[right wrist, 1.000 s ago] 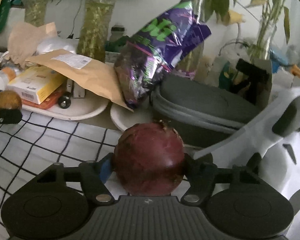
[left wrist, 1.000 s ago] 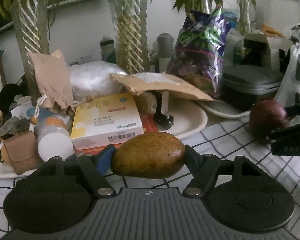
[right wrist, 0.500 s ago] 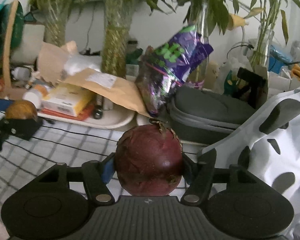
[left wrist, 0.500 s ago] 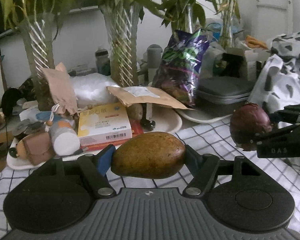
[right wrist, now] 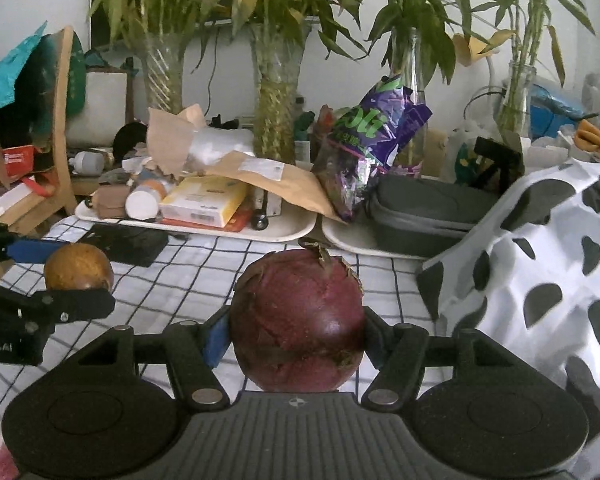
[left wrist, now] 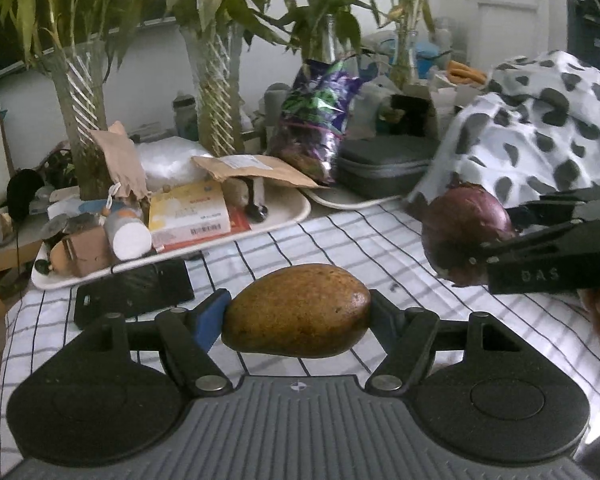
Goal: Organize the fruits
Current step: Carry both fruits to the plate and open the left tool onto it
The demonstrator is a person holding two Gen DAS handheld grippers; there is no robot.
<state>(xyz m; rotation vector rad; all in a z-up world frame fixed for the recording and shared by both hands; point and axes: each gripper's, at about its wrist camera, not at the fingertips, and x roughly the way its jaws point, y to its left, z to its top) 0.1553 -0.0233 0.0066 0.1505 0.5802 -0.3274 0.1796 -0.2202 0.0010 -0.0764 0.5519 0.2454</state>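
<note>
Both tools have pulled back from the cluttered trays and risen, so more checked cloth shows below them. Left tool point(left wrist: 298, 316) clamps the brown fruit point(left wrist: 296, 310); right tool point(right wrist: 296, 330) clamps the purple fruit point(right wrist: 298, 320), both carried above the desk point(left wrist: 340, 240). This looks like mid-transfer; next comes a drop spot, though none is visible, perhaps behind the spotted fabric point(right wrist: 540, 280). Bamboo vases point(right wrist: 276, 116) line the wall.

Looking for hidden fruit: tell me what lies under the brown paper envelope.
Under the brown paper envelope on the tray show a yellow box and a dark roller-like item; anything deeper is covered.
</note>
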